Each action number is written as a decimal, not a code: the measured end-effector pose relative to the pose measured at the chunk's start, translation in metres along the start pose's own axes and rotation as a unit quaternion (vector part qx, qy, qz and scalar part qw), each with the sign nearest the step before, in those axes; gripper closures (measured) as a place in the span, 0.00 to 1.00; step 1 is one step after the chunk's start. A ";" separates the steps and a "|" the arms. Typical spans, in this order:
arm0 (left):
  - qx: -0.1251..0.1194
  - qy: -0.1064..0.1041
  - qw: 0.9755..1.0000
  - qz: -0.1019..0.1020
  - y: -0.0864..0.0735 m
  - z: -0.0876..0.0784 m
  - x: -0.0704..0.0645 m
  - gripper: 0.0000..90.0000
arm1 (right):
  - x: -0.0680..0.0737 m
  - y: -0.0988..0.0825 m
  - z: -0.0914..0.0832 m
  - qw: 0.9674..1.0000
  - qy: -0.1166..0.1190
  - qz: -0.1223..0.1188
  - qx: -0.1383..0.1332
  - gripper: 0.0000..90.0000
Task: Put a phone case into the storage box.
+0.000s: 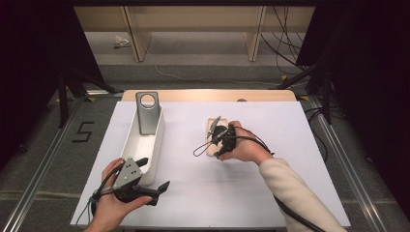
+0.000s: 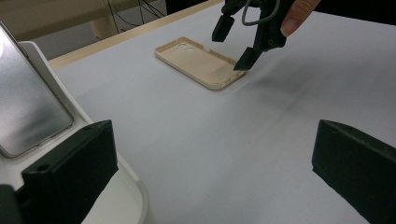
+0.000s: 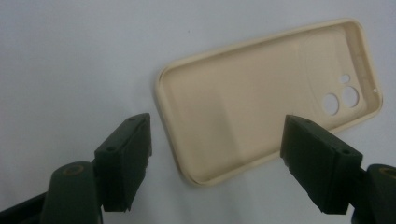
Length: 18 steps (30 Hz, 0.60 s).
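Just right of the worktop's (image 1: 290,193) middle, nearer its far edge than its near one, a beige phone case (image 1: 211,143) lies flat with its hollow side up, its camera holes toward the far edge. The right hand-held gripper (image 1: 222,137) hangs directly over it, held from the near-right side by a hand in a cream sleeve. Seen in the right gripper view, the case (image 3: 261,100) sits between and beyond the two black jaws, which stand wide apart; one jaw is off its long edge over bare worktop and the other reaches over the case's opposite long side, and neither pad presses on it. From the left gripper view the same hand-held gripper (image 2: 233,46) shows its tips just above the case's (image 2: 198,63) nearer end; whether the lower tip touches the rim I cannot tell.

The left hand-held gripper (image 1: 153,175) rests at the near-left corner of the worktop, jaws spread wide with nothing between them, well apart from the case. One of its jaws lies at the near end of a long white tray (image 1: 131,145) that runs along the left side. A grey phone (image 1: 147,113) leans upright in the tray's far end.
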<state>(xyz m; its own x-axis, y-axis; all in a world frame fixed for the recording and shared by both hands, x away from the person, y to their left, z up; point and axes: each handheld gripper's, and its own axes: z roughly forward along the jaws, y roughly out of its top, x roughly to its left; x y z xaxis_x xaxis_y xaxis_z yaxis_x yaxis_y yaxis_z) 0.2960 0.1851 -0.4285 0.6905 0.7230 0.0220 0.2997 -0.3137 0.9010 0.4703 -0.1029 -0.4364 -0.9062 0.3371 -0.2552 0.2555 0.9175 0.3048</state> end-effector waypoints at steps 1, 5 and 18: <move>0.001 0.001 1.000 0.002 0.000 0.000 0.000 0.00 | 0.000 0.001 0.000 1.000 -0.001 -0.003 0.002 0.29; 0.004 0.005 1.000 0.006 -0.001 0.002 0.002 0.00 | 0.002 0.004 0.003 1.000 0.000 -0.020 0.011 0.30; 0.005 0.005 1.000 0.009 -0.001 0.002 0.001 0.00 | 0.002 0.011 0.014 0.997 0.000 -0.055 0.050 0.32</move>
<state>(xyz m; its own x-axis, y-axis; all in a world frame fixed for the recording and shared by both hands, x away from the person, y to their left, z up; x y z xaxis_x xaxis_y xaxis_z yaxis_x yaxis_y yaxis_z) 0.2983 0.1847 -0.4301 0.6892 0.7233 0.0429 0.2937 -0.3330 0.8960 0.4764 -0.0892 -0.4462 -0.9305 0.2340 -0.2819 0.1873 0.9651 0.1829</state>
